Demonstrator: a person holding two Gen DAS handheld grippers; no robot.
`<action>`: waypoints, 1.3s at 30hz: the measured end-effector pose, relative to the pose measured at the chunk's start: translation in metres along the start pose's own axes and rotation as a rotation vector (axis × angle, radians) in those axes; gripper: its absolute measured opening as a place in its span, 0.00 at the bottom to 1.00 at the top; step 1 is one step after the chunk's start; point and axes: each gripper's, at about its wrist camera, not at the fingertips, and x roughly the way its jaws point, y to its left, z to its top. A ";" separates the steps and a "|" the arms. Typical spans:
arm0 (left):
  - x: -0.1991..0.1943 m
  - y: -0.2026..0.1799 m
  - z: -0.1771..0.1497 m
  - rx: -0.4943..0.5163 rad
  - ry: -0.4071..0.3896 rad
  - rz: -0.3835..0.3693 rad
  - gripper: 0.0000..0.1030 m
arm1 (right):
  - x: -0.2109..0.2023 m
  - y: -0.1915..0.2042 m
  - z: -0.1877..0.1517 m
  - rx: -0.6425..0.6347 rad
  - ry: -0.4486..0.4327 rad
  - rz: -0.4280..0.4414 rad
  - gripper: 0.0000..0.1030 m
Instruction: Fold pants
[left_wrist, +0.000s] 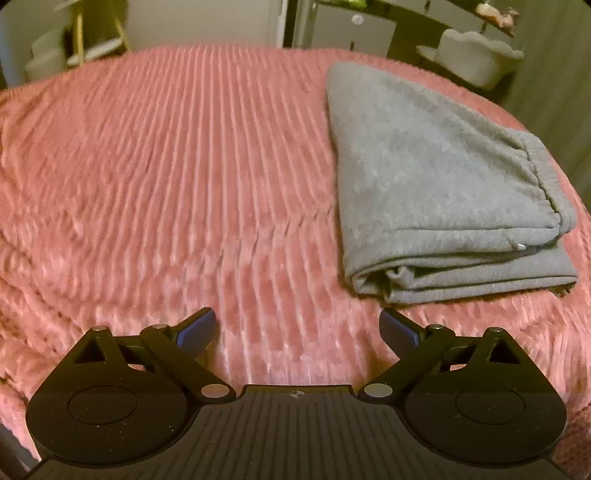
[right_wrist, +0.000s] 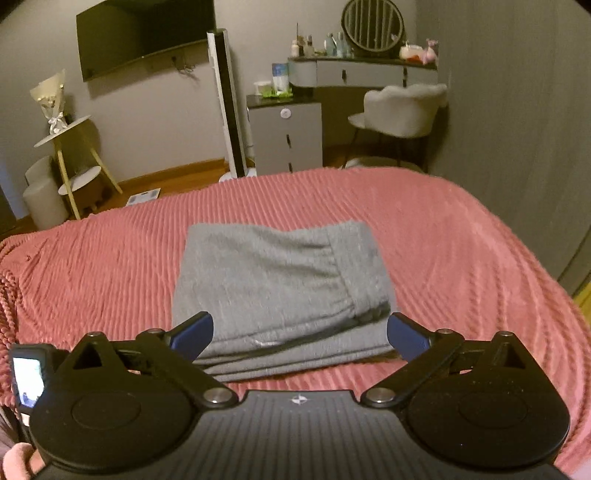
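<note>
Pink ribbed bedspread (right_wrist: 461, 240) bears grey pants (right_wrist: 280, 288) folded into a thick stack.

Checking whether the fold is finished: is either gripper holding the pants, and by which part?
Nothing is held. The left gripper and the right gripper are both open and empty; the folded pants lie free on the blanket.

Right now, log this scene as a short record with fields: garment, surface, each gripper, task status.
garment: grey pants, folded into a compact stack, layered edges toward the cameras
surface: pink ribbed bedspread
left gripper: open, empty, over bare bedspread to the left of the pants
right gripper: open, nothing held, facing the pants
contact: neither gripper touches the pants
task status: fold looks complete
background: dresser with round mirror, chair
</note>
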 end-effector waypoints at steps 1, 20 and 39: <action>-0.002 -0.003 -0.002 0.020 -0.018 0.018 0.96 | 0.002 -0.004 -0.003 -0.004 -0.002 0.011 0.97; -0.030 -0.081 -0.033 0.175 -0.087 0.172 0.97 | 0.056 -0.064 -0.038 -0.029 0.129 0.012 0.97; -0.001 -0.091 -0.018 0.196 0.099 0.197 0.97 | 0.121 -0.075 -0.053 0.017 0.288 0.043 0.97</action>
